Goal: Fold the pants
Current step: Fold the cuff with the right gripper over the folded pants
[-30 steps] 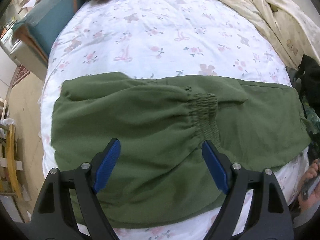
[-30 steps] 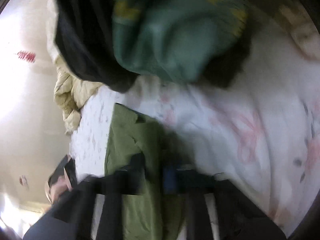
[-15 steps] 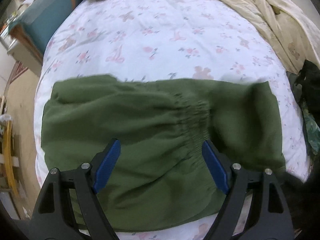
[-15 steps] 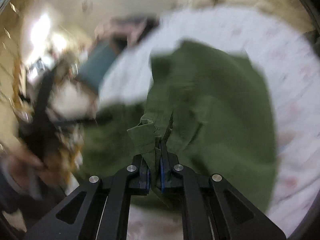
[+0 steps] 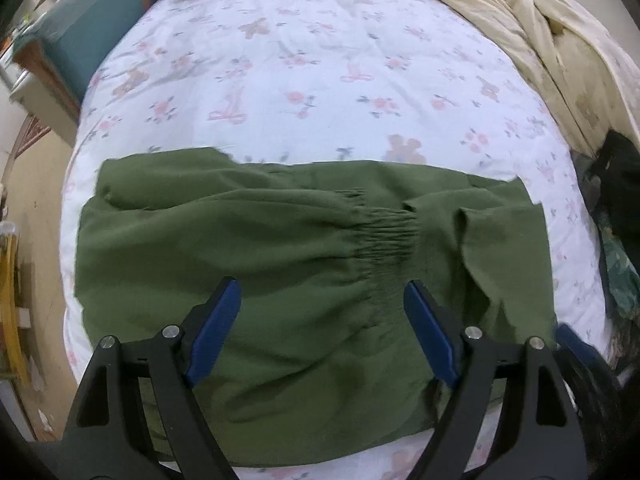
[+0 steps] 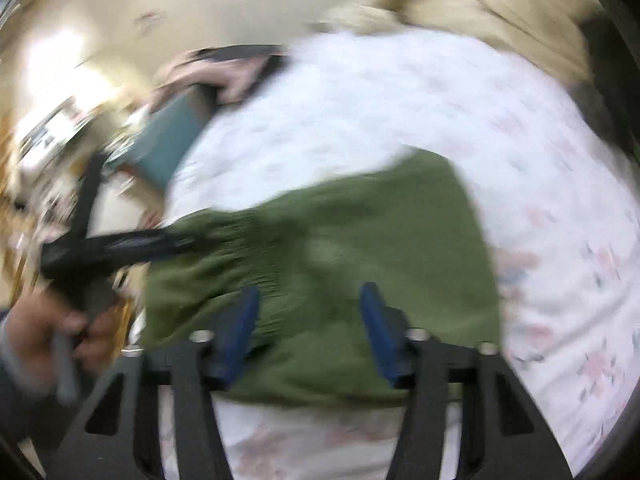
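- Pants (image 5: 280, 280) lie folded across the bed (image 5: 320, 80).
- Left gripper (image 5: 320, 328) and right gripper (image 6: 310, 328) hover with fingers wide apart, holding nothing.
- Likely between folds; next, pinch one end and carry it over.

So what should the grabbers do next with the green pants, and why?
Probably smooth the pants flat. Both the left gripper and the right gripper are open and hold nothing, and the pants lie folded on the bed, but the right end looks rumpled, with a loose flap and creases.
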The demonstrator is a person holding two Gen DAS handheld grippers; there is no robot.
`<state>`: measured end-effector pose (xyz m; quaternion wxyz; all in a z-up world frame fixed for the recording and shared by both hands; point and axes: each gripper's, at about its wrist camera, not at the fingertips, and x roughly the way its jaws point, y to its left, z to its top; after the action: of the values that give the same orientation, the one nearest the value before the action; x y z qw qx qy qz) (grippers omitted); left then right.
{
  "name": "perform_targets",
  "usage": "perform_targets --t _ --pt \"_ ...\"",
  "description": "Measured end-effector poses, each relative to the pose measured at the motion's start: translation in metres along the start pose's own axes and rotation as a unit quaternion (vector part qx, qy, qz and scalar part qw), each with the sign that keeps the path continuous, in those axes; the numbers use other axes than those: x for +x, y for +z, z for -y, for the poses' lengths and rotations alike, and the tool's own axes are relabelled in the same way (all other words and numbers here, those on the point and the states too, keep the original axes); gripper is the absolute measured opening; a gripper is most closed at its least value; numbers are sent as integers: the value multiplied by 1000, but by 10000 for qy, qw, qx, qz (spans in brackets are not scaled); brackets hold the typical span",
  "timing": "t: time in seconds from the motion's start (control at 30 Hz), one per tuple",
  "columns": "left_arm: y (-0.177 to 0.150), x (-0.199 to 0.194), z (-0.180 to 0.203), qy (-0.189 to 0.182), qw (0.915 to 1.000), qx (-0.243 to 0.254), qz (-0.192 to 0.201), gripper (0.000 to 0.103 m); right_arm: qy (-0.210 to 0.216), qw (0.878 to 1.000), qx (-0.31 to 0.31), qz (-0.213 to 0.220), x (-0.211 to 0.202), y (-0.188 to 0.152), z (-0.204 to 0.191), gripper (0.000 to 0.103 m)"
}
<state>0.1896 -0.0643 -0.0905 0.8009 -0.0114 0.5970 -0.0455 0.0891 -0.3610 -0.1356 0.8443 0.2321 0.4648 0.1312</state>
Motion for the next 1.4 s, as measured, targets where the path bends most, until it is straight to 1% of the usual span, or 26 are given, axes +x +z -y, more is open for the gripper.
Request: perform_targets --t 0.07,0.1,0.13,0.17,0.23,0.27,0.3,0.37,0.4,0.43,0.47,0.5,0.57,0.6,0.67,0.73,0.77,0.83,0.87,0.93,0.97,1.03,1.17,1.27,1.33,1.4 --pt "1 2 15 8 9997 236 -31 81 169 9970 656 -382 25 3 24 35" --pt "-1 0 21 -7 9995 321 21 81 458 9926 962 -586 36 -3 32 35" --pt "-1 0 25 -35 9993 358 46 81 566 9896 1028 -833 47 -8 33 35" --pt "-1 1 29 -67 9992 395 53 81 462 9891 932 -1041 54 -13 29 35" --pt "-3 6 37 -103 9987 496 -26 81 456 9887 803 -1183 54 -15 24 35" --pt "-3 9 41 -103 9984 552 -88 81 518 9890 860 -1088 44 -17 26 35" --pt "-2 11 46 -95 9980 606 -133 81 593 9894 1021 -841 31 -12 30 37" --pt "0 11 52 -98 9976 677 -111 81 477 9898 1315 -252 -5 -6 45 39" --pt "2 11 56 -86 9974 716 -86 81 268 9889 1459 88 -26 -5 55 44" --pt "3 11 59 -54 9973 733 -57 81 132 9873 1565 245 -36 -6 62 49" --pt "5 12 60 -34 9974 722 -50 81 -162 9816 1845 461 -49 -11 78 62" --pt "7 12 60 -43 9977 679 -56 81 -328 9751 2115 577 -56 -14 91 67" --pt "10 14 61 -98 9981 605 -94 81 -515 9597 2697 598 -58 -28 116 68" --pt "11 15 62 -89 9981 593 -118 81 -288 9530 2986 413 -49 -32 130 68" --pt "12 13 63 -94 9983 572 -114 81 194 9436 3296 233 -35 -37 140 68" --pt "12 9 64 -112 9985 535 -96 81 304 9456 3237 76 -20 -36 134 68" --pt "12 7 63 -130 9986 512 -93 81 387 9482 3153 0 -22 -38 135 67" --pt "12 2 62 -175 9985 508 -82 81 625 9524 2973 -263 -10 -40 118 63" --pt "12 1 61 -162 9984 535 -74 81 572 9553 2890 -254 -3 -42 109 59" --pt "16 -1 61 -39 9984 561 -54 81 404 9628 2668 -173 -2 -41 98 23" --pt "19 0 62 29 9986 520 -93 81 290 9640 2643 -76 -6 -41 94 11" --pt "31 1 68 -16 9987 447 -248 81 342 9658 2564 172 -15 -37 86 9" --pt "64 2 117 -52 9942 951 -509 81 201 9839 1657 647 -36 -25 45 9" --pt "78 9 156 -203 9910 1158 -633 81 146 9916 1077 705 -42 -24 27 9" --pt "79 26 190 -244 9831 1562 -918 81 183 9933 926 662 -39 -23 20 8" --pt "74 48 218 -78 9756 1877 -1139 81 240 9927 992 641 -41 -25 25 8"
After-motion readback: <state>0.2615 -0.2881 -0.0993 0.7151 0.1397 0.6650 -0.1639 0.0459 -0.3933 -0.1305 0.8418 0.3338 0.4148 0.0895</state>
